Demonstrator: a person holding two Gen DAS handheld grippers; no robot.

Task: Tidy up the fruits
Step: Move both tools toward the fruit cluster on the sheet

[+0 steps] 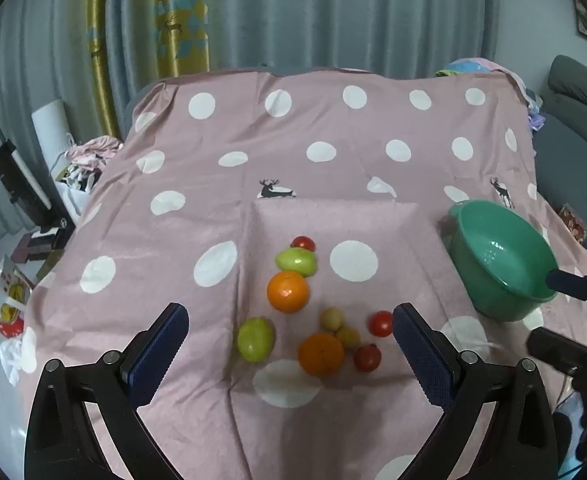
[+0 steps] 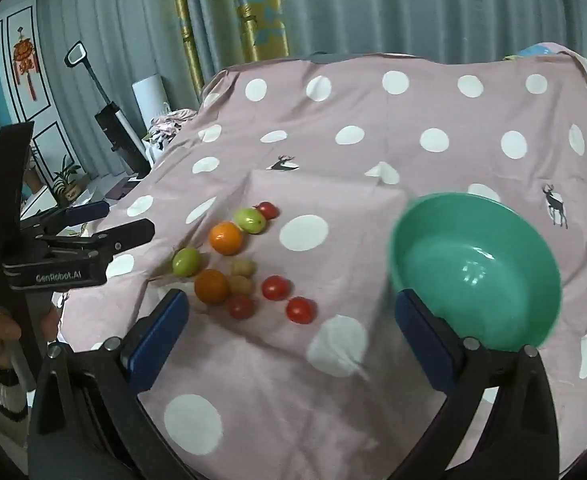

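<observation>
- The left gripper had its jaws spread wide with nothing between them — flat blue pads with a ribbed texture on black arms, low in the left wrist view.
- The right gripper was likewise wide apart and empty, low in its own view.
- The fruits lay in a loose cluster at the centre of the left view, on a pink cloth printed with white dots and small deer, creased and folded.
- Two round, matte oranges sat among them.
- Two smooth green fruits, one oval, one rounder, lay beside these.
- Glossy red tomatoes — small and round — were scattered at the cluster's edges.
- Two small yellowish fruits touched each other.
- A shiny green plastic bowl, round and deep, stood empty at the right of the right view, well apart from the fruits.
</observation>
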